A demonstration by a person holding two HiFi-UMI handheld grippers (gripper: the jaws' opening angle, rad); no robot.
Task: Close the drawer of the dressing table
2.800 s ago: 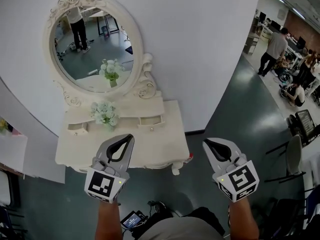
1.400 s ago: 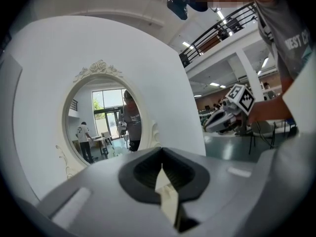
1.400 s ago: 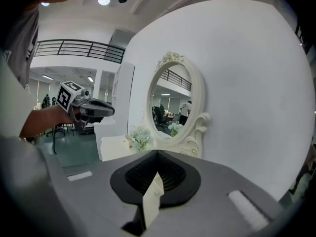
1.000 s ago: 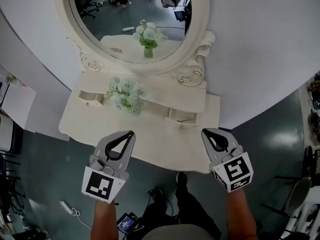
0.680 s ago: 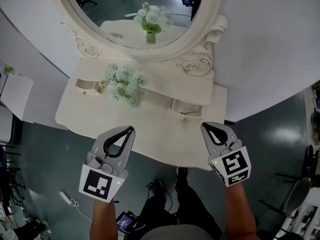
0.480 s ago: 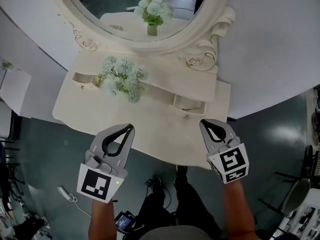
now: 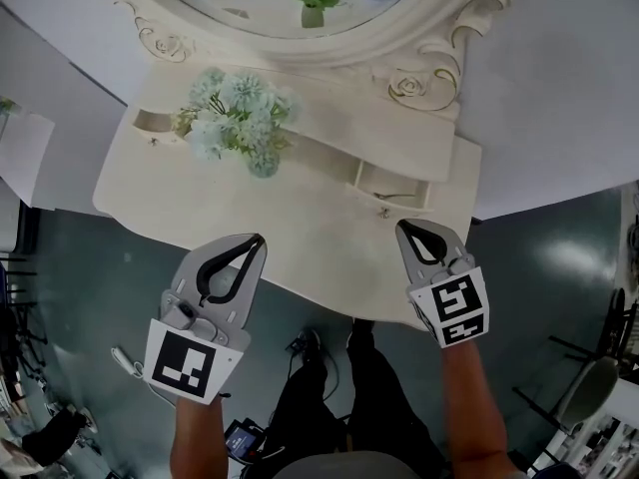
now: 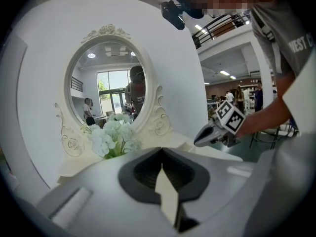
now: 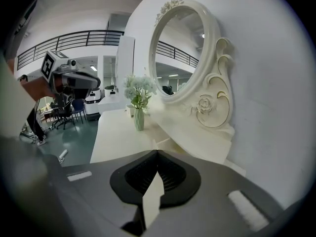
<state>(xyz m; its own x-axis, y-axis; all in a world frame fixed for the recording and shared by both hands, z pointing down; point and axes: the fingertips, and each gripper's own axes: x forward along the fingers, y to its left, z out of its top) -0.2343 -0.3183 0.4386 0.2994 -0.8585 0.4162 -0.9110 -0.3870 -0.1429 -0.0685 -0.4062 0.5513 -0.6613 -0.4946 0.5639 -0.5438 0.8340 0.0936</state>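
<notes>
Drawer [image 7: 392, 182] is seen pulled out at the right of the dressing table [image 7: 290, 223], below the mirror [image 7: 399, 33]. Right gripper [image 7: 402, 229] is held near the drawer front, jaws pressed together, nothing gripped. Left gripper [image 7: 258, 240] is held over the table's front edge, likewise closed up and empty. Flowers [image 7: 235, 108] stand back left.

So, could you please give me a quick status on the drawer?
Shut and empty: left gripper, right gripper. Open: right-hand drawer, right gripper near its front. Nothing blocking; flower vase well aside.
</notes>
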